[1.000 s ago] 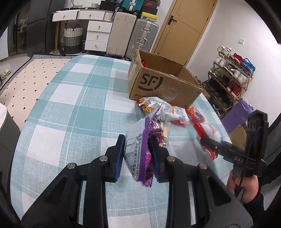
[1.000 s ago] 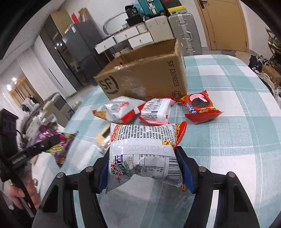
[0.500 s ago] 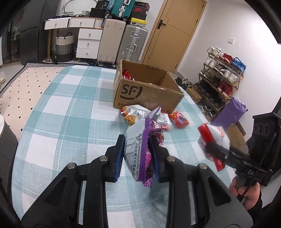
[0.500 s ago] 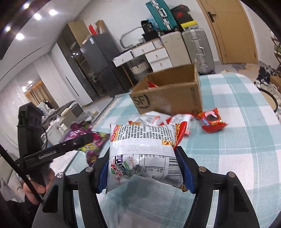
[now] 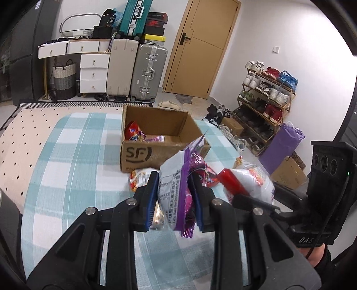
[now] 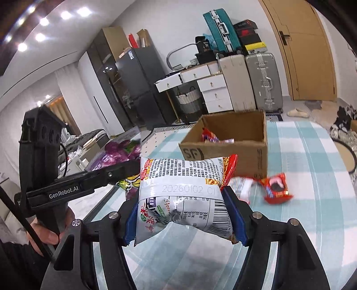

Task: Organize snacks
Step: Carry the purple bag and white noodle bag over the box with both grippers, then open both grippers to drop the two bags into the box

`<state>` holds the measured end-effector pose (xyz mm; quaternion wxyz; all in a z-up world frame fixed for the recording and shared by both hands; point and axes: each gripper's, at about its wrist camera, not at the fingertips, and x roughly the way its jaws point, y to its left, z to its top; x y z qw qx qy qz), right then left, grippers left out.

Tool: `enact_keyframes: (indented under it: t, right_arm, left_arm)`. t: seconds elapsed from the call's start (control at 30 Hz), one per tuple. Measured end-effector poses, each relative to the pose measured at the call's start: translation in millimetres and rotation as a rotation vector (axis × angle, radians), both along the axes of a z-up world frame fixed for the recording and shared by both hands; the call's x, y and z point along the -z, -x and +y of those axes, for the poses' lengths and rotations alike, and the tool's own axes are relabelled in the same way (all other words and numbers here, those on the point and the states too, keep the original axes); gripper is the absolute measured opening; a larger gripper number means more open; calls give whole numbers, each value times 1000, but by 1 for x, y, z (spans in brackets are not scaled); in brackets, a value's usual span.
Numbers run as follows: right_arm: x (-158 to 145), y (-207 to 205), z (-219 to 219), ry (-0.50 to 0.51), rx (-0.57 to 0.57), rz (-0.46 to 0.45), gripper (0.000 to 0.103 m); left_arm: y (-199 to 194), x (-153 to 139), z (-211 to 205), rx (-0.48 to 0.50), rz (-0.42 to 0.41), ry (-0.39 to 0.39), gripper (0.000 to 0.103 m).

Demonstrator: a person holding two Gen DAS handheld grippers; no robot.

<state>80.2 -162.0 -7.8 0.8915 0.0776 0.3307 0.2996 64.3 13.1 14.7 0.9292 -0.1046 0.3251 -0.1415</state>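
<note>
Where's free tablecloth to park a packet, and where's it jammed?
Free: the teal checked tablecloth left of the brown cardboard SF box, and the stretch right of it. Jammed: in front of the box, where the red cookie packet and other loose packets cluster.

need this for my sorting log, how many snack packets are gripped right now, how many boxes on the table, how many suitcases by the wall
gripped snack packets: 2 (purple packet, white noodle packet)
cardboard box on the table: 1
suitcases: 3 (teal suitcase, beige suitcase, silver suitcase)
total: 6
</note>
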Motion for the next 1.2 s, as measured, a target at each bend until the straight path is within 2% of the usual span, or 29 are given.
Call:
enact_keyframes:
  t: [0.37,0.7,0.97,1.2]
  right_arm:
    - [-51,-62,13,33,-19,-82,69]
    - [-74,-151,18,37,-18,-34,69]
    - [-58,-217,12,75,10,28,69]
    - [-20,-251,7,99,6,97,69]
  left_arm:
    - [-71,-46,-7,24,-19,-10,25]
    - [-164,-79,-5,7,7,-36,25]
    - [-245,-64,-6,-17,72,-56,25]
    - [-291,-18,-18,13,171,-85,25]
